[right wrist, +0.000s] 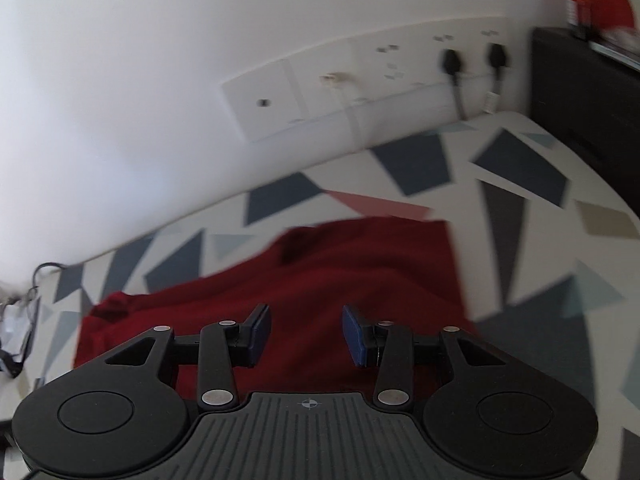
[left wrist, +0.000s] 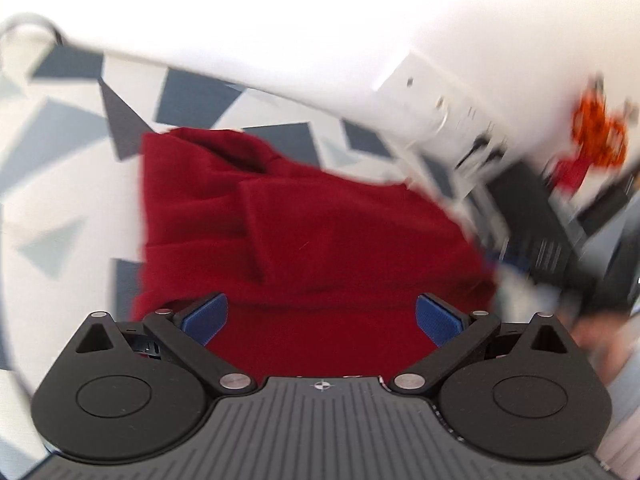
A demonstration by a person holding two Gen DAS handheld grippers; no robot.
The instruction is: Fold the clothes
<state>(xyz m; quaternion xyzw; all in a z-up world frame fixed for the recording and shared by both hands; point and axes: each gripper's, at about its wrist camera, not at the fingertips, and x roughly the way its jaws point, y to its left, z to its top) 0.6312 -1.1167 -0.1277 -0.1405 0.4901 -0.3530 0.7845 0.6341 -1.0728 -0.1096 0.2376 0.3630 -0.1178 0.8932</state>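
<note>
A dark red garment (left wrist: 312, 232) lies rumpled and partly folded on a bed cover with grey and blue triangles (left wrist: 64, 216). My left gripper (left wrist: 322, 320) hovers over its near part, jaws wide open and empty. The garment also shows in the right wrist view (right wrist: 360, 272), with a straight edge at its right. My right gripper (right wrist: 306, 336) is over its near edge, jaws open and empty.
A white wall (right wrist: 120, 80) with a socket panel (right wrist: 360, 80) and two black plugs runs behind the bed. A dark cabinet (right wrist: 584, 92) stands at the right. Cables (right wrist: 20, 320) lie at the left edge. The other gripper's dark body (left wrist: 560, 232) is blurred at right.
</note>
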